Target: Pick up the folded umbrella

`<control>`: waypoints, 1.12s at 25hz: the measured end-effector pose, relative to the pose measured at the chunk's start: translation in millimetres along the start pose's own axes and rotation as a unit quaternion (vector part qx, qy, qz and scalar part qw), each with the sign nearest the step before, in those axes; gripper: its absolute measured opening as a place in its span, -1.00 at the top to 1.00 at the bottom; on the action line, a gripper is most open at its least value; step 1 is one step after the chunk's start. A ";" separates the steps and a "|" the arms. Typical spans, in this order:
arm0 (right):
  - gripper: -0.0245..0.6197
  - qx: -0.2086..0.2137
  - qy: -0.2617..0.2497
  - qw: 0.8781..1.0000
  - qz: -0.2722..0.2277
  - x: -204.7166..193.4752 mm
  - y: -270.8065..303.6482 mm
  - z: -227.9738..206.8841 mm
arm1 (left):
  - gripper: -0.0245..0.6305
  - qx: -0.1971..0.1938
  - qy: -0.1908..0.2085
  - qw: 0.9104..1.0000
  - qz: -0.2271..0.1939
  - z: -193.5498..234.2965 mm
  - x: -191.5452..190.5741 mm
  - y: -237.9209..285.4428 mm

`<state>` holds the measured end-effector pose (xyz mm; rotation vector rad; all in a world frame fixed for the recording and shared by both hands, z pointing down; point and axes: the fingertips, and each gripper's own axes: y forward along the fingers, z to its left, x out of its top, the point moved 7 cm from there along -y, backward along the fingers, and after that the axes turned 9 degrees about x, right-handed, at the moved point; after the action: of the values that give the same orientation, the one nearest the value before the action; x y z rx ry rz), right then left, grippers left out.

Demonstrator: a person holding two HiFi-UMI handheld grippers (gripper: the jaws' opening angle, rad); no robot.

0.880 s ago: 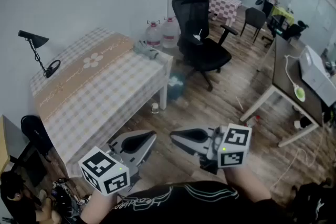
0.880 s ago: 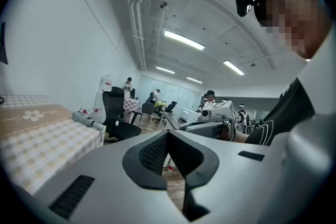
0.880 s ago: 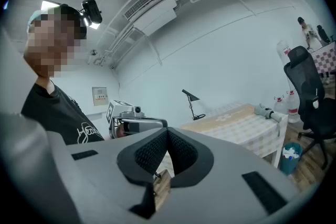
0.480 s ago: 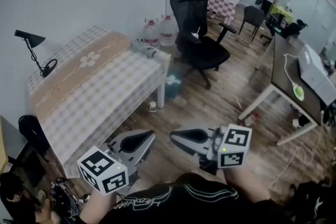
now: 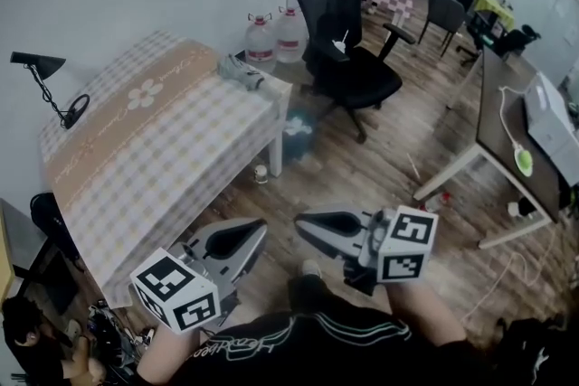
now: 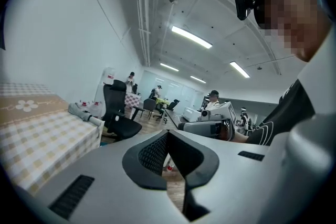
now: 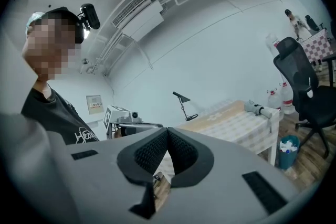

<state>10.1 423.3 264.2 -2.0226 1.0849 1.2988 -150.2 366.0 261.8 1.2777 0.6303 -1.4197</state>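
Through the head view, my left gripper (image 5: pixel 261 229) and right gripper (image 5: pixel 300 221) hang side by side above the wooden floor (image 5: pixel 362 176). They are well apart from the folded umbrella (image 5: pixel 241 72), which lies at the far corner of the checked table (image 5: pixel 163 149). In the left gripper view the jaws are pressed together with nothing between them. The right gripper view shows the same.

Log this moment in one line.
stage: pre-grasp | folded umbrella: on table far corner, untouched | left gripper: shut, empty | right gripper: shut, empty
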 end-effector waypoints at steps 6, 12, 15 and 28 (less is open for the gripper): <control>0.89 0.014 0.016 1.000 0.007 21.9 -12.6 -66.4 | 0.93 0.015 -0.022 1.000 0.007 28.1 15.4 64.5; 0.89 0.011 0.028 0.999 0.010 39.0 -28.6 -129.3 | 0.93 0.029 -0.044 0.999 0.015 53.7 26.5 121.4; 0.89 0.022 0.039 0.999 0.007 55.5 -47.0 -165.4 | 0.93 0.040 -0.047 0.998 0.016 60.2 41.6 162.5; 0.89 0.048 0.055 0.997 0.021 74.6 -43.7 -238.5 | 0.93 0.096 -0.072 0.993 0.016 95.7 49.2 205.3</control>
<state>184.9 242.3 296.5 -2.0293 1.2218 1.1444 12.4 204.5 296.8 1.3136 0.3816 -1.5600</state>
